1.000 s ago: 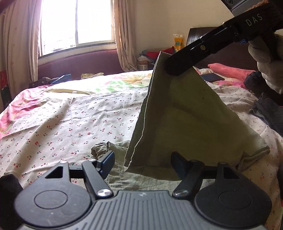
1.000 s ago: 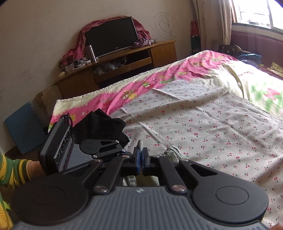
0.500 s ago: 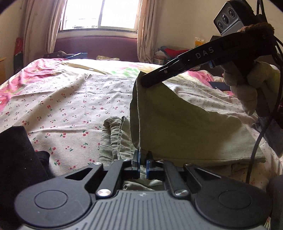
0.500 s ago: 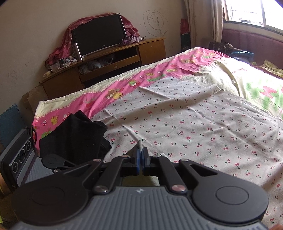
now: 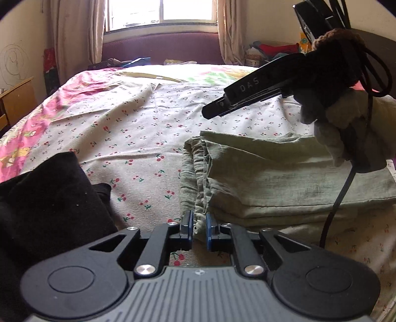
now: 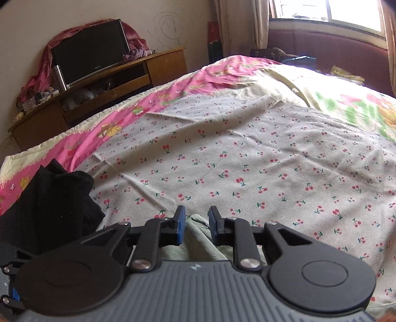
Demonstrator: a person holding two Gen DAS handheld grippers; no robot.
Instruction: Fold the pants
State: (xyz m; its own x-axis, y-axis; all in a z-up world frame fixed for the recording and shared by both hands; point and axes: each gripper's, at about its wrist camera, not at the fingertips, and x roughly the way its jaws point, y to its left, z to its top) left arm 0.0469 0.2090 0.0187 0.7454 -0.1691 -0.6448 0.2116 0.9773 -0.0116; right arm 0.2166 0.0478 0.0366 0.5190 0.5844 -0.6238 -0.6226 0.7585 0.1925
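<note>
Lowered since a second ago, the pants no longer hang as a raised flap from the right claw; they lie folded flat on the bed. That claw was pressed together on the cloth then. Its jaws have just been opening, and the blue pads now stand apart with a bit of the green cloth below and between them, not pressed.

From the left wrist view, the right claw's black fingers hover above the far edge of the pants, clear of the cloth, gripped by a gloved hand with a cable trailing down.

The left claw was spread wide a second ago and has since drawn in. Its pads now sit close on either side of the near corner of the pants, at the gathered waistband; a narrow gap shows between them with the corner's edge in it, and whether they actually pinch the cloth I cannot tell from the frame alone, though they read as pressed nearly together.

The pants lie just ahead and to the right of the left claw, and directly under the right claw. A black garment sits to the left of both claws, apart from the pants. A window glows far ahead of the left claw.
</note>
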